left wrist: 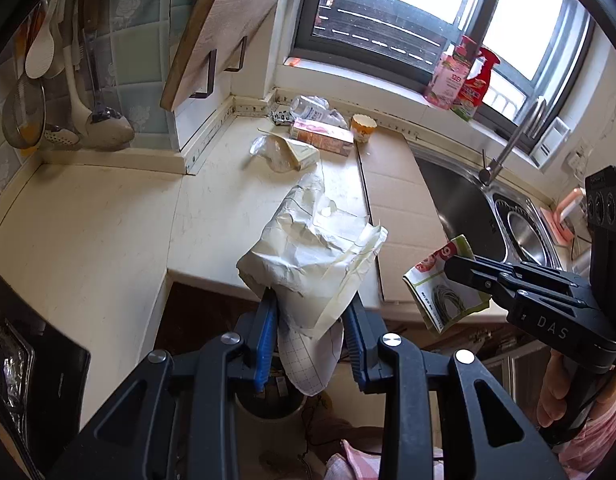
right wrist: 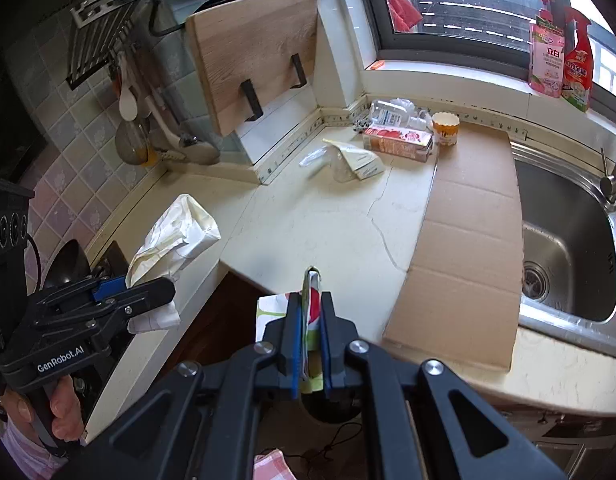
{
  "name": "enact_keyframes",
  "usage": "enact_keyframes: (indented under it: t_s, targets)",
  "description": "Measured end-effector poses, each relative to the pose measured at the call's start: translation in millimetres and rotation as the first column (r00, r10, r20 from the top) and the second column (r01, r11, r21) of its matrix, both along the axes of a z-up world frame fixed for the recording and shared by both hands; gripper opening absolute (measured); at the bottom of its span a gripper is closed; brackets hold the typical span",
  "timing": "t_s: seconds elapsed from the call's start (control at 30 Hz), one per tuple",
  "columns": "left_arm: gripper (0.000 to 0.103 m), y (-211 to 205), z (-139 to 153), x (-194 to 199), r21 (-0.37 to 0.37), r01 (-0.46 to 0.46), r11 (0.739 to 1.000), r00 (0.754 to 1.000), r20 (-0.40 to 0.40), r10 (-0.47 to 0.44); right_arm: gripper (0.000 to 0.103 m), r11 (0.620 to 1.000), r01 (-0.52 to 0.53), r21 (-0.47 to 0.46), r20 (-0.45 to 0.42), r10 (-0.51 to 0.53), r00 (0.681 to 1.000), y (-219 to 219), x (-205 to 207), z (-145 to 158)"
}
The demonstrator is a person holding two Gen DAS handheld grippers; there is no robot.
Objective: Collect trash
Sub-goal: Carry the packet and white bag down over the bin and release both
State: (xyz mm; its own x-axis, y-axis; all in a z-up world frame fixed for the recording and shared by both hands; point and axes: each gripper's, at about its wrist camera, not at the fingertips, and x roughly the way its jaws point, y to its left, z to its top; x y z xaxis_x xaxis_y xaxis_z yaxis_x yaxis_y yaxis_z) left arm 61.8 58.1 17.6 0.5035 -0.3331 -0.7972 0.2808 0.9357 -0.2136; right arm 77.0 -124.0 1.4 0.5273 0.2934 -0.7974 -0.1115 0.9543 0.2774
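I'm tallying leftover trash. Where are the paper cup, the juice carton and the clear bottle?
paper cup (right wrist: 445, 128), right wrist view, side wall.
juice carton (right wrist: 398, 142), right wrist view, front face.
clear bottle (right wrist: 384, 112), right wrist view, label.

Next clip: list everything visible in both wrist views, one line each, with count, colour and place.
crumpled paper: 1, cream, in left gripper
snack wrapper: 1, green-red-white, in right gripper
carton: 1, orange-pink, back of counter
paper cup: 1, white-yellow, beside carton
plastic bottle: 1, clear, back corner
flat packet: 1, cream, mid-counter
cardboard sheet: 1, brown, beside sink
cutting board: 1, wood, wall rack
cleaner bottles: 2, pink, red, windowsill
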Motion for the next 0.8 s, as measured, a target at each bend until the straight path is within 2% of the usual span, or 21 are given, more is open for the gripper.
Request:
enact_keyframes:
  t_s: [0.13, 0.33, 0.63, 0.8]
  targets:
    - [0.029, 7, -9, -20, 0.013, 0.021, 1.000, 1.000, -0.012, -0.021, 0.008, 1.000, -0.005, -0.006, -0.016, 0.005, 1.000, 15, -21, -4]
    - [0.030, 21, -37, -42, 0.034, 0.028, 0.999, 0.998, -0.056, -0.026, 0.008, 1.000, -0.008, 0.003, -0.075, 0.008, 0.997, 33, -44, -27]
    - [0.030, 28, -89, -59, 0.079, 0.016, 0.997, 0.991, -0.130, -0.006, 0.008, 0.999, -0.036, -0.023, -0.176, 0.031, 0.984, 57, -63, -83]
    - [0.030, 27, -125, -63, 0.106, 0.017, 0.994, 0.984, -0.176, 0.002, 0.008, 1.000, -0.017, -0.011, -0.230, 0.014, 0.973, 59, -64, -121]
